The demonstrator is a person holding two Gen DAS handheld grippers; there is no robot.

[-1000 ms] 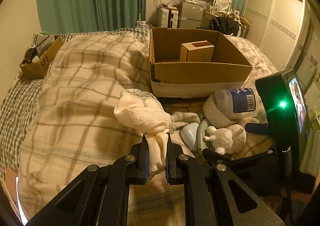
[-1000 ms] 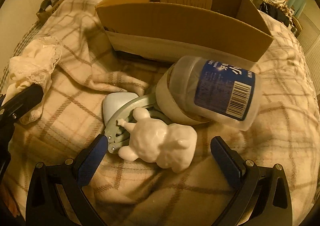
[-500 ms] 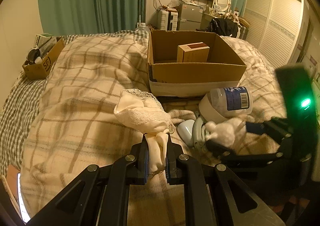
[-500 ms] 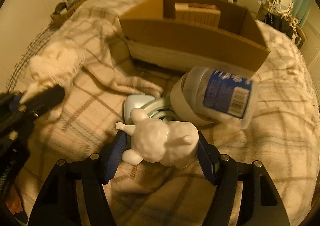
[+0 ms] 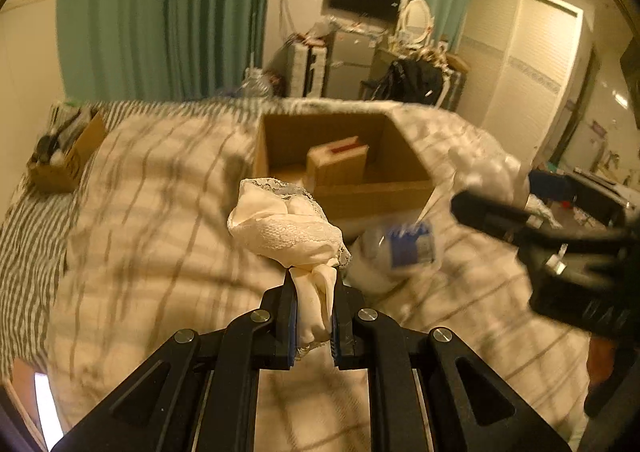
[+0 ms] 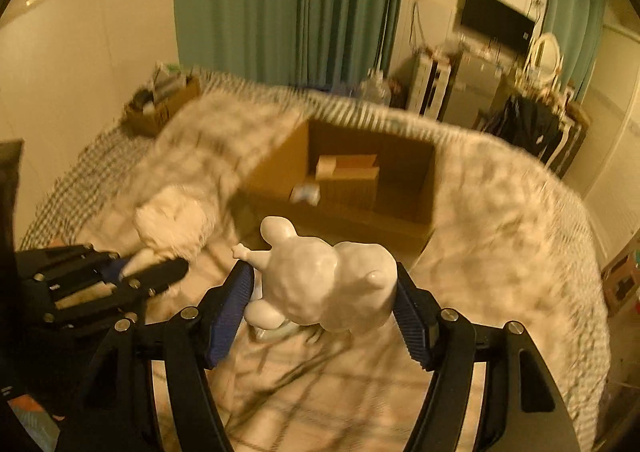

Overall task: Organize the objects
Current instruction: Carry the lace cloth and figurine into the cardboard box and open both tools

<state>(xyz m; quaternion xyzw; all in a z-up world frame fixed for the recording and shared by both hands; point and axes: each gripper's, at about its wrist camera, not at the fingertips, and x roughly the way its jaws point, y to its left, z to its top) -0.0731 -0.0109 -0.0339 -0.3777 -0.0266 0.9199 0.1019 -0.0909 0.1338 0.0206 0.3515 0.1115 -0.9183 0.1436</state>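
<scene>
My left gripper is shut on a cream lace cloth and holds it above the plaid blanket, in front of an open cardboard box. My right gripper is shut on a white figurine, lifted clear of the bed and facing the same box. A small brown carton stands inside the box. A clear bottle with a blue label lies on the blanket near the box's front right corner. The left gripper and cloth also show in the right wrist view.
The plaid blanket covers the bed. A small cardboard box of odds and ends sits at the bed's far left. Green curtains, a TV, drawers and a wardrobe stand beyond the bed. The right gripper's body is at the right of the left wrist view.
The right gripper closed on the white figurine and lifted it off the blanket. Both grippers rose and moved toward the box; the left one still holds the cloth.
</scene>
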